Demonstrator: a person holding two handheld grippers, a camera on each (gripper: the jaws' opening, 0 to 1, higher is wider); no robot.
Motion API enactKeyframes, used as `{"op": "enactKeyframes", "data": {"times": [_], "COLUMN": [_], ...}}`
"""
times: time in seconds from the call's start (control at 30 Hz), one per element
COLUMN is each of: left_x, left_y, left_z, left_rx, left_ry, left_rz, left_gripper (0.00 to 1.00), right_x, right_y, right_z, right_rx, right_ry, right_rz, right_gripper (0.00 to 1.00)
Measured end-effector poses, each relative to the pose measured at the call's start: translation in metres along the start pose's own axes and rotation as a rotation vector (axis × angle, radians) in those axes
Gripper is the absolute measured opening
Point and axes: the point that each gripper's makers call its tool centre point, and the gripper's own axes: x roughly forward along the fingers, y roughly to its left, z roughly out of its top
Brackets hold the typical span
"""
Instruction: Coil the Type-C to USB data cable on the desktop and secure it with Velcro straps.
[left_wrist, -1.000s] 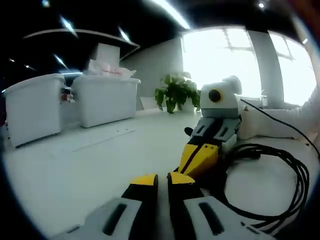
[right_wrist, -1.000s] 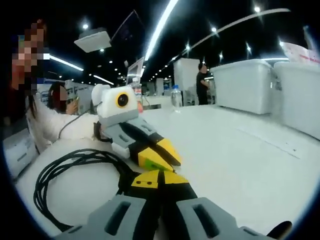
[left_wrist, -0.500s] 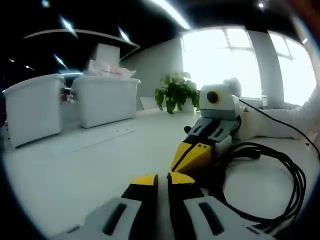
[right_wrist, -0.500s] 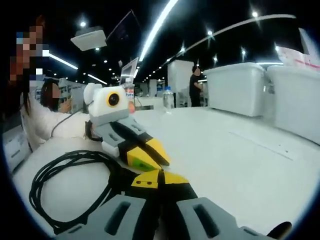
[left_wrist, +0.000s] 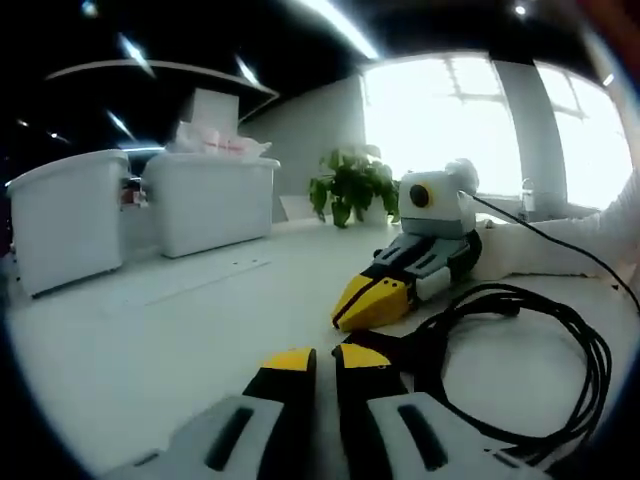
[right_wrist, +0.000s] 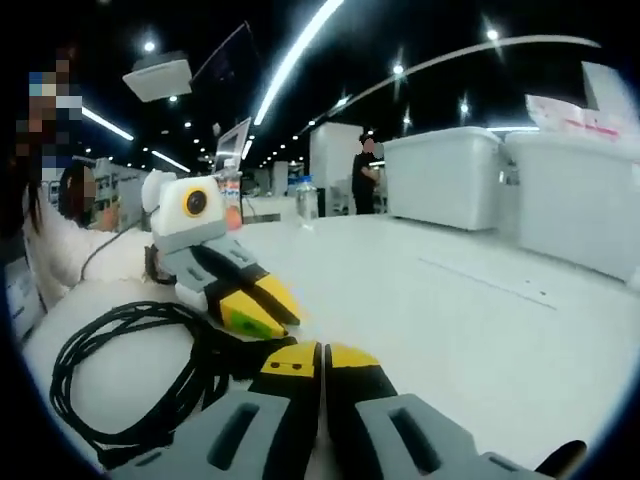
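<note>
As your right gripper (right_wrist: 322, 352) draws back from the left gripper (left_wrist: 322, 357), the gap between their yellow tips has widened. Both sets of jaws stand nearly closed; whether either pinches the black cable (left_wrist: 560, 370) is unclear. It lies loosely looped beside them on the white desktop (left_wrist: 180, 320), with no strap on it yet.

I see the black data cable (left_wrist: 560, 370) lying in loose, overlapping loops on the white worktop (left_wrist: 180, 330) at the lower right of my left gripper view. In my right gripper view the same cable (right_wrist: 110, 380) sprawls at the lower left, its strands unbound and gathering toward the frame's centre.
</note>
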Motion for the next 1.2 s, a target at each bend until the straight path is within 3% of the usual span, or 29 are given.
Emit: {"op": "enactKeyframes", "data": {"times": [0.1, 0.2, 0.33, 0.43, 0.5, 0.53, 0.67, 0.8, 0.83, 0.9, 0.97, 1.03, 1.2], "left_x": [-0.002, -0.007, -0.022, -0.036, -0.049, -0.055, -0.074, -0.092, -0.097, -0.104, -0.107, -0.107, -0.112], "left_y": [0.0, 0.0, -0.001, 0.011, 0.017, 0.017, -0.001, -0.012, -0.015, -0.021, -0.029, -0.043, -0.063], "left_z": [0.0, 0.004, 0.035, 0.044, 0.046, 0.046, 0.046, 0.046, 0.046, 0.049, 0.051, 0.048, 0.046], "left_rx": [0.018, 0.052, -0.103, -0.178, -0.178, -0.16, -0.13, -0.166, -0.22, -0.235, -0.244, -0.245, -0.219], "left_ry": [0.004, -0.003, -0.175, -0.225, -0.24, -0.241, -0.26, -0.275, -0.286, -0.308, -0.319, -0.298, -0.282], "left_rz": [-0.005, -0.02, -0.034, 0.031, 0.109, 0.135, 0.143, 0.173, 0.178, 0.172, 0.152, 0.089, 0.05], "left_gripper": [0.09, 0.08, 0.07, 0.07, 0.07, 0.07, 0.07, 0.07, 0.07, 0.07, 0.07, 0.07, 0.07], "right_x": [-0.007, -0.013, -0.019, -0.029, -0.038, -0.042, -0.055, -0.067, -0.073, -0.082, -0.086, -0.086, -0.091], "right_y": [-0.003, -0.017, -0.014, -0.013, -0.013, -0.009, 0.002, 0.014, 0.012, 0.014, 0.021, 0.036, 0.071], "right_z": [0.018, 0.019, 0.03, 0.04, 0.047, 0.049, 0.048, 0.051, 0.048, 0.047, 0.047, 0.044, 0.041], "right_rx": [0.039, 0.05, 0.083, 0.089, 0.111, 0.137, 0.169, 0.2, 0.238, 0.237, 0.211, 0.153, 0.116], "right_ry": [-0.095, -0.114, -0.162, -0.208, -0.26, -0.286, -0.315, -0.353, -0.359, -0.368, -0.367, -0.344, -0.343], "right_rz": [-0.033, -0.124, -0.146, -0.198, -0.258, -0.255, -0.261, -0.264, -0.311, -0.366, -0.373, -0.335, -0.265], "right_gripper": [0.18, 0.18, 0.18, 0.18, 0.18, 0.18, 0.21, 0.28, 0.28, 0.3, 0.38, 0.45, 0.48]}}
